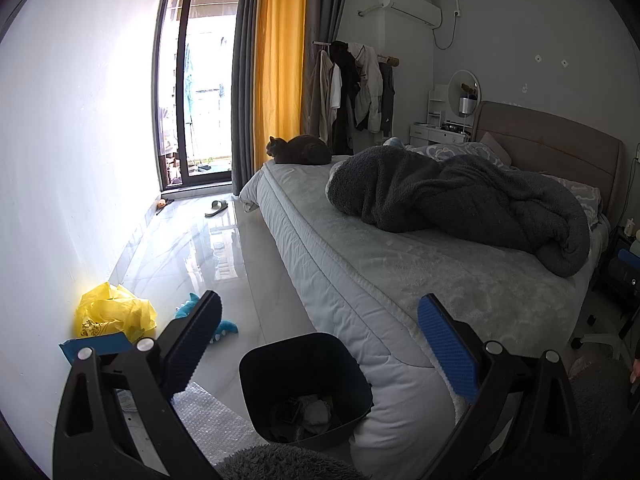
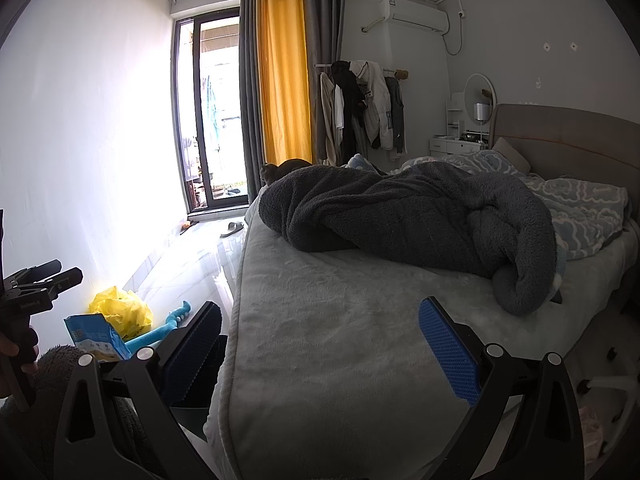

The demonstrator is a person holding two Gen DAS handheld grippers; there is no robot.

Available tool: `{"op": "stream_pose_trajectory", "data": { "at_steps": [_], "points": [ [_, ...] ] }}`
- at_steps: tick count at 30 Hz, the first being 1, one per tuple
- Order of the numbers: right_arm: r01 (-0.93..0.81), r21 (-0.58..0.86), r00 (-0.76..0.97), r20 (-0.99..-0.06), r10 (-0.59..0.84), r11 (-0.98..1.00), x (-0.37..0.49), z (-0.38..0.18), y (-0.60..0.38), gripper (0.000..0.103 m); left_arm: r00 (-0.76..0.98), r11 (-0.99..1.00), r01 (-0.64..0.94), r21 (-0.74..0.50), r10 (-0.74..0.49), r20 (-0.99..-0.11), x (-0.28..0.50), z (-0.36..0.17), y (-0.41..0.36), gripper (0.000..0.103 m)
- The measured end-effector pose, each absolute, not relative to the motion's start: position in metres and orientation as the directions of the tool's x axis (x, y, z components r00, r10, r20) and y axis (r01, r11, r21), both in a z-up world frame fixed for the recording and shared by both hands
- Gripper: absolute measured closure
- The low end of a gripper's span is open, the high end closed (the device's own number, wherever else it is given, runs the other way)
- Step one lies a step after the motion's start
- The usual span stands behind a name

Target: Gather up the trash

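The bed [image 1: 400, 280] fills the right half of both views, and one dark blanket [image 1: 460, 200] is heaped on it. One cat [image 1: 300, 150] is seen at the far corner of the bed. One dark bin [image 1: 304, 384] stands on the floor [image 1: 208, 248], touching the near corner of the bed, and some crumpled waste already lies in its bottom.

The trash is found on the floor by the left wall. One yellow bag [image 1: 114, 314] is crumpled against the wall. One blue packet [image 2: 96, 336] stands just beside it, nearer to the camera. One sheet of bubble wrap [image 1: 208, 420] lies flat, left of the bin. One teal toy [image 1: 222, 326] lies between bag and bin; it is judged to be a toy, not trash, so it is better left alone. One slipper [image 1: 216, 208] is seen far off, near the window.

The left gripper [image 1: 316, 344] is held wide above the bin, and nothing is held in it. The right gripper [image 2: 320, 350] is also spread wide and empty, over the edge of the bed.

The step in hand is judged to be the reach for the next piece. The yellow bag is soft, so it is best pinched at a raised fold. The packet is better taken by its top edge. The bubble wrap is flat, and an edge must be lifted first.
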State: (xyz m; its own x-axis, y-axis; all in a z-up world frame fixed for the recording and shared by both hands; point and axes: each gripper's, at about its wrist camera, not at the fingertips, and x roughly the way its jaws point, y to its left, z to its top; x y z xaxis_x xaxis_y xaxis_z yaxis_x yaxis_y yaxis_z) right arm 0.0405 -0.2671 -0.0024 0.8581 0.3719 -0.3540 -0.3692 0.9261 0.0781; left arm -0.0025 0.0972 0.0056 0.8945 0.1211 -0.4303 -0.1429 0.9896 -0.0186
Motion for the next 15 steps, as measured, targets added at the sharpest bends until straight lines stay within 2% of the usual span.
{"op": "stream_pose_trajectory", "data": {
  "at_steps": [15],
  "points": [
    [-0.37,0.078,0.858,-0.354,0.373,0.926,0.0409,-0.0019,-0.2674,0.003,0.894,0.99,-0.138,-0.018,0.117,-0.432,-0.0036,0.005,0.097,0.003]
  ]
}}
